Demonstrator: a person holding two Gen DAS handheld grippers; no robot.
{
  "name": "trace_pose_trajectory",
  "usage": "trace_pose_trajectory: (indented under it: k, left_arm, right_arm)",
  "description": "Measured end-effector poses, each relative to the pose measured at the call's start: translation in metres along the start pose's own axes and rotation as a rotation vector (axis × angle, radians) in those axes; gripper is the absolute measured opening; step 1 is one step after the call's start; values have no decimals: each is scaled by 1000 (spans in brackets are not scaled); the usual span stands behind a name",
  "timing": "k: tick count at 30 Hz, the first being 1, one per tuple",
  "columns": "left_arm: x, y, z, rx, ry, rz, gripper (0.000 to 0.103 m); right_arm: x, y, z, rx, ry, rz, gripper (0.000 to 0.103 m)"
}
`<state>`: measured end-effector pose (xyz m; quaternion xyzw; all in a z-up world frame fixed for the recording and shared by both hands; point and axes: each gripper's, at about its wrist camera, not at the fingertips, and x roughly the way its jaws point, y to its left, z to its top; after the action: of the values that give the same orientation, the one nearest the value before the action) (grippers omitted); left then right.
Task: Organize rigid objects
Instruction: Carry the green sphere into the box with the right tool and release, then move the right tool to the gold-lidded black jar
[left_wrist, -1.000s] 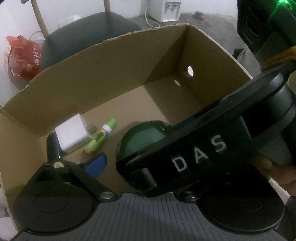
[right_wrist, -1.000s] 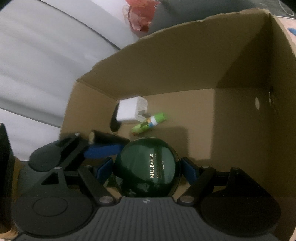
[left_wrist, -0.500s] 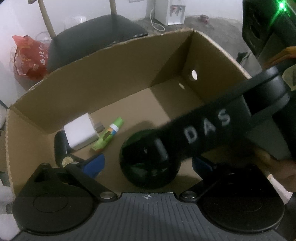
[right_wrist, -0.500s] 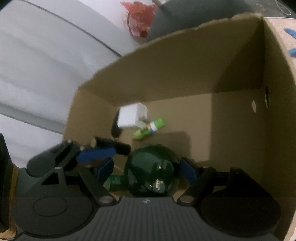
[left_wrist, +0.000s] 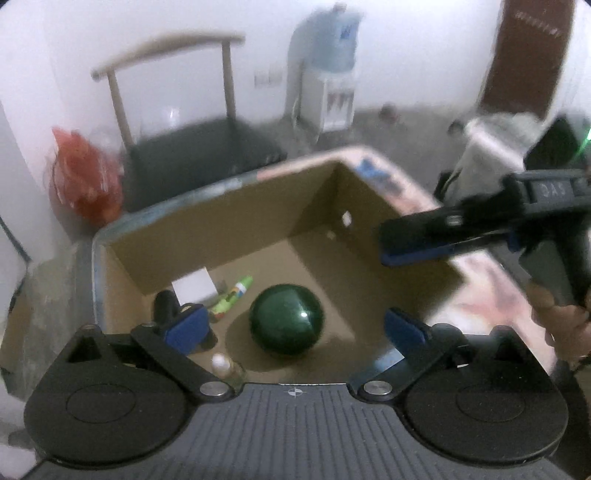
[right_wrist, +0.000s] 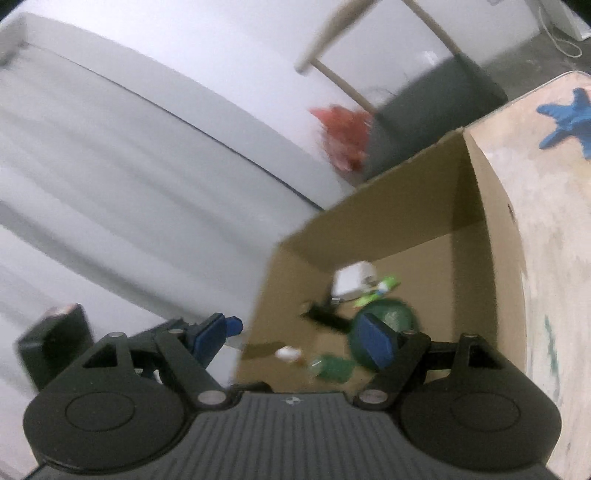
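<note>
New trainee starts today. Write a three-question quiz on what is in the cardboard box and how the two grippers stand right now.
1. True or false: the dark green ball lies on the floor of the cardboard box.
2. Which thing lies right beside the white block in the box? A) a green tube B) a red cup C) a spoon
3. Fill in: the jaws of the right gripper are ____, with nothing clamped between them.

Key:
1. True.
2. A, the green tube.
3. Open. The left gripper is open too, above the box.
</note>
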<state>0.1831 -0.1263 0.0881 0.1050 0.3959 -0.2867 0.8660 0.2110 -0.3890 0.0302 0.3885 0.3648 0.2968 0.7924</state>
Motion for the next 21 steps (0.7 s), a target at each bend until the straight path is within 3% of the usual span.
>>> trace_pose_trajectory:
  k: [4,7,11,15,21]
  left_arm:
    - [-53,-14,-43,8,-122,-32,103]
    - [-67,-23,-78,6,-170,-34,103]
    - [-51,-32,-127,-20,-176,-8,103]
    - [-28,-36,-161,-30,-174,18,103]
    - [-1,-55,-177,-4,-201,31,98]
  right_arm:
    - [-43,6,-43,-7,-61,84,82]
    - [-56,8,-74,-26,-74,85,82]
    - [-45,4,-109,-19,-59,95,82]
    - [-23,-2,-126,-47,-47,10,76]
    - [17,-2,-129,-122,-5,-76,63]
